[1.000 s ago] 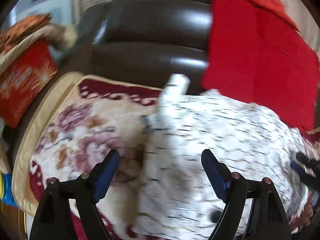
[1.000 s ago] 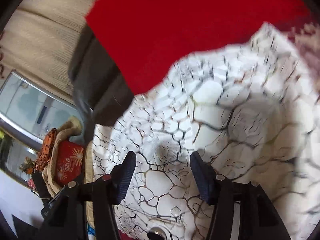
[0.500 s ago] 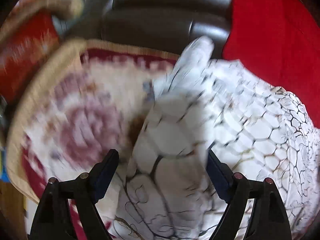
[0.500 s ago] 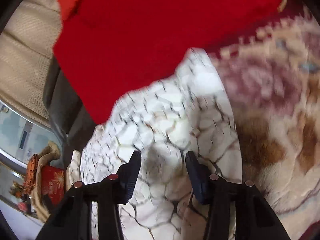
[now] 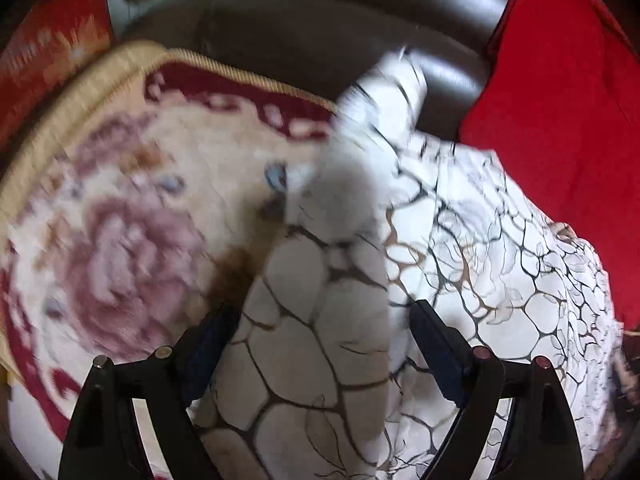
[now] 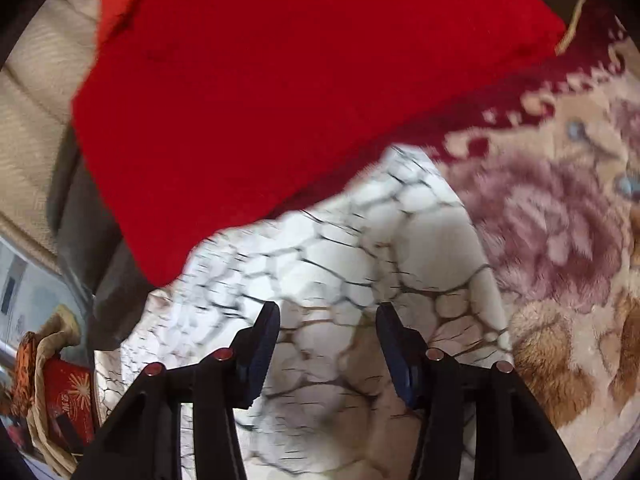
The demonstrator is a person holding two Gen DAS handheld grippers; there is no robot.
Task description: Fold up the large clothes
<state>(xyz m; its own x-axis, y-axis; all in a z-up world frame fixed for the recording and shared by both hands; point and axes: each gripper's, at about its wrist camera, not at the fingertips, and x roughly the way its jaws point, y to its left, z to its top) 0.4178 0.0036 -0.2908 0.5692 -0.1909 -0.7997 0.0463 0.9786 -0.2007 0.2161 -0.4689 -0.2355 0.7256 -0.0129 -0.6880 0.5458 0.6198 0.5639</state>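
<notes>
The white garment with a black crackle print (image 5: 460, 248) (image 6: 360, 248) fills each frame's lower centre, on the floral rug (image 5: 132, 216). It bunches between the wide-spread jaws of the left hand-held gripper (image 5: 320, 340) and the right hand-held gripper (image 6: 326, 344); whether either grips it, I cannot tell.

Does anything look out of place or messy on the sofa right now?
The white crackle-print garment is bunched and rumpled, not flat, on the floral cushion cover, one end sticking up against the dark backrest. Nothing looks spilled or torn.
</notes>
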